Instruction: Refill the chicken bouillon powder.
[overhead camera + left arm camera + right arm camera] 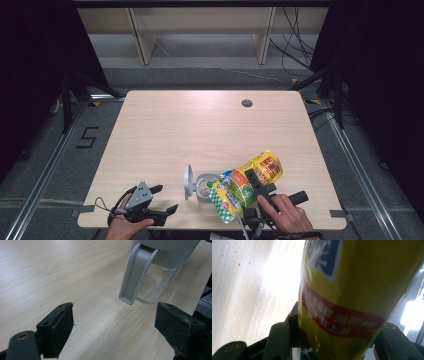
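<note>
A clear jug with a grey lid and grey handle stands near the table's front edge. A yellow and green snack bag is held tilted just right of the jug, with its green chequered end lowest and touching or overlapping the jug's rim. My right gripper is shut on the bag's middle, and the yellow bag sits between the jaws of the right gripper. My left gripper lies open and empty at the front left. The left gripper points at the jug's handle from a short way off.
The wooden table has a round cable hole at its back right. Its front edge runs close under both hands. Shelving and cables stand beyond the far edge.
</note>
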Motion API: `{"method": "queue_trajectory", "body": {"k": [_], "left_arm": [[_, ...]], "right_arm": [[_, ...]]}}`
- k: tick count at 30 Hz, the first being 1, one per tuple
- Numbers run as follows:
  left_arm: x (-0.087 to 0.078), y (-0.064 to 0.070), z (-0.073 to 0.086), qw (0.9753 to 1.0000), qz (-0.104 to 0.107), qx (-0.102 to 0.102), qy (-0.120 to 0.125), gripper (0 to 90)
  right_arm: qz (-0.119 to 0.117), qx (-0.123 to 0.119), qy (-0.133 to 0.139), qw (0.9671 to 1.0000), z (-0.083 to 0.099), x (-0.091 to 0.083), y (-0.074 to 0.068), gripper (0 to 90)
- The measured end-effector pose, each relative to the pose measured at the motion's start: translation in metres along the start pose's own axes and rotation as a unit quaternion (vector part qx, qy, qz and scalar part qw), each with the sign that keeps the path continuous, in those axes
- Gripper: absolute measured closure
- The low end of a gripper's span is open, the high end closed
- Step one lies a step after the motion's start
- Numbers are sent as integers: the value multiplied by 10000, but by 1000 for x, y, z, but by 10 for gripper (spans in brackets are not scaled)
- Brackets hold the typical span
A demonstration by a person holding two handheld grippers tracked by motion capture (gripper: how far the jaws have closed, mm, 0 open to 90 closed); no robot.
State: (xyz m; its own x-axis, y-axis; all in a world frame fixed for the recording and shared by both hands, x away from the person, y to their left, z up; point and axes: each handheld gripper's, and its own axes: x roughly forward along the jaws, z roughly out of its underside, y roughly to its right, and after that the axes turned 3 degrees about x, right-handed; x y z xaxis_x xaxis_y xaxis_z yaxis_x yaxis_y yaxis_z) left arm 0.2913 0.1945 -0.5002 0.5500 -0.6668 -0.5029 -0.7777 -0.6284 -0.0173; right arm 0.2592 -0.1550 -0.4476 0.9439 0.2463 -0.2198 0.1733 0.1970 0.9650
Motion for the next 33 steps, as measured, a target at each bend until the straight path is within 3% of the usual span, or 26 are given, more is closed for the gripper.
{"method": "queue_trajectory", "body": {"k": [1,2,3,4,5,8,9,10,11,13,14,16,17,18,19,20,21,22,23,24,26,27,29,30,33], "left_arm": [[0,0,0,10000,-3,7,3,150],[0,0,0,10000,-2,4,1,150],[0,0,0,10000,-1,1,1,150],[1,2,0,9999,34,-138,73,150],[1,2,0,9999,26,-119,59,150],[1,2,0,9999,44,-118,61,150],[2,2,0,9999,42,-135,69,150],[1,2,0,9999,32,-110,36,150],[2,4,1,9997,28,-248,34,150],[2,4,1,9996,39,-266,22,150],[2,4,1,9996,35,-278,36,150],[1,3,0,9998,33,-175,50,150],[0,1,0,10000,-2,-17,-13,150],[0,0,0,10000,-5,5,-4,150],[1,1,0,10000,5,-21,18,150],[2,3,0,9997,42,-197,110,150],[2,3,0,9997,48,-200,111,150],[0,1,0,10000,9,-25,-2,150],[0,1,0,10000,2,-4,-4,150],[0,1,0,10000,3,-15,-2,150],[1,4,0,9997,44,-246,53,150],[1,4,0,9996,41,-256,58,150],[1,4,1,9996,44,-264,64,150],[1,2,0,9999,49,-131,73,150],[0,2,0,9999,48,-133,66,150]], "right_arm": [[33,-198,52,9998,-1,1,2,514],[-1,-216,14,9998,-1,1,2,514],[-28,42,-45,10000,0,0,-2,514],[-1,-50,-24,10000,0,1,-1,515],[-10,-210,36,9998,0,2,2,515],[11,-226,-58,9997,0,2,1,515],[15,-595,-183,9981,0,1,6,516],[13,-730,-194,9971,-1,1,8,516],[27,-806,-160,9966,-2,2,9,516],[55,-925,-168,9956,-3,3,10,516],[58,-788,-217,9966,-2,2,9,516],[87,-991,-159,9949,-5,4,11,516],[97,-1126,-119,9935,-6,5,14,516],[87,-1130,-124,9935,-7,5,14,517],[96,-1176,-93,9930,-8,6,15,517],[109,-1348,-70,9908,-8,7,17,519],[115,-1378,-63,9904,-8,8,18,521],[131,-1406,-56,9900,-8,8,18,522],[133,-1439,-48,9895,-8,8,19,522],[129,-1351,-65,9907,-8,8,18,523],[138,-1504,-56,9885,-9,8,21,533],[126,-1292,-157,9914,-8,7,18,535],[143,-1541,-58,9879,-8,8,22,536],[137,-1469,-71,9890,-7,8,21,537],[150,-1669,-68,9858,-8,8,22,542]]}}
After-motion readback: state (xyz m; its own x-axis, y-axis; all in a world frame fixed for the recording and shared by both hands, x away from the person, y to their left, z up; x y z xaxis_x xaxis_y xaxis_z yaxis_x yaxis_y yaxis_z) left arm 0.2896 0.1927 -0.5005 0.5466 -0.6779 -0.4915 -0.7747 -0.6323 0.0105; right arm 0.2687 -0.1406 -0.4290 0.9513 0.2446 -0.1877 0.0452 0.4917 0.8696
